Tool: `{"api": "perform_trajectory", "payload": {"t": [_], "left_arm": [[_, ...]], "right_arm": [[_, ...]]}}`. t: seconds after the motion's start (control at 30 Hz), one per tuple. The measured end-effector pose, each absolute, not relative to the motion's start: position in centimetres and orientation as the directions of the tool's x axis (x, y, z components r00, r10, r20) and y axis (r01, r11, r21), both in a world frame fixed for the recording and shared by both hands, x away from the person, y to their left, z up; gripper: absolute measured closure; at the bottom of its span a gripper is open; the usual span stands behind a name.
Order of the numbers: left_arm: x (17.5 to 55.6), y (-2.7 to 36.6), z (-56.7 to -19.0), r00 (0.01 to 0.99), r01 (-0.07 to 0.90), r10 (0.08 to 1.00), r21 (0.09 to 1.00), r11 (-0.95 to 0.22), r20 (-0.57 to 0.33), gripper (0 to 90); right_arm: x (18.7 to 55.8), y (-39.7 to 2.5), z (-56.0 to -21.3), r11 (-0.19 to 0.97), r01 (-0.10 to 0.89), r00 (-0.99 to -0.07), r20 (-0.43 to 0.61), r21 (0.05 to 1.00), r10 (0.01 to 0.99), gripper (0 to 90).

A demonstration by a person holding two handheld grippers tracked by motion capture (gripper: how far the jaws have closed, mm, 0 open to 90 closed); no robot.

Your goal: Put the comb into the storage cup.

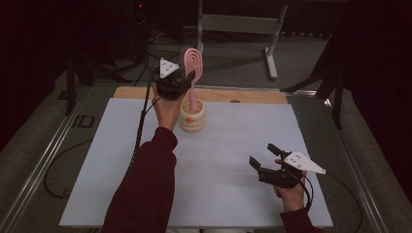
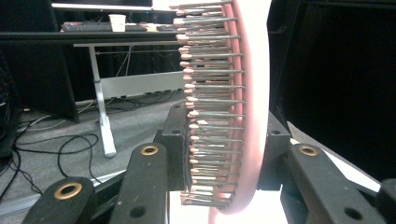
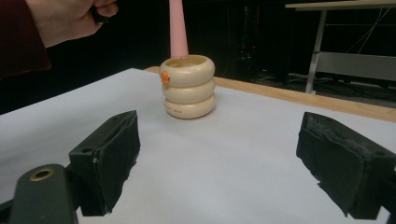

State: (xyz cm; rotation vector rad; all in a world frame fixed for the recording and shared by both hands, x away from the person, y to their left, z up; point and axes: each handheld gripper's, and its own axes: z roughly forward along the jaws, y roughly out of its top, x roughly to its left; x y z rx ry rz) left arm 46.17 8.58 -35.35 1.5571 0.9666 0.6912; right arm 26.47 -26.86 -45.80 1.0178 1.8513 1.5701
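Observation:
A pink hairbrush (image 1: 193, 62) stands upright with its handle down inside a cream ribbed holder (image 1: 192, 117) at the back middle of the table. My left gripper (image 1: 189, 76) is shut on the brush's head, the bristles (image 2: 212, 93) pressed between its jaws in the left gripper view. My right gripper (image 1: 262, 155) rests near the front right, open, with nothing between its pads (image 3: 111, 158). In the right gripper view the holder (image 3: 188, 88) stands ahead with the pink handle (image 3: 178, 28) going into its mouth.
A white sheet (image 1: 233, 145) covers the table, and a strip of wood (image 1: 252, 96) shows along the far edge. A metal frame (image 1: 272, 48) stands on the floor beyond. Cables trail at the left.

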Motion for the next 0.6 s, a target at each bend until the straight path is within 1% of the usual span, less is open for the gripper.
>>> {"api": "perform_trajectory", "payload": {"t": [0.37, 0.6], "left_arm": [[46.52, 8.2, -35.96, 0.48, 0.216, 0.875, 0.975, -0.049, -0.062, 64.5], [46.73, 8.09, -36.27, 0.469, 0.221, 0.88, 0.975, -0.036, -0.074, 64.5]], "right_arm": [[26.39, -26.8, -45.65, 0.049, 0.217, -0.592, 0.091, 0.975, 0.801, 13.3], [26.33, -26.97, -45.55, 0.044, 0.215, -0.587, 0.093, 0.976, 0.804, 13.3]]}}
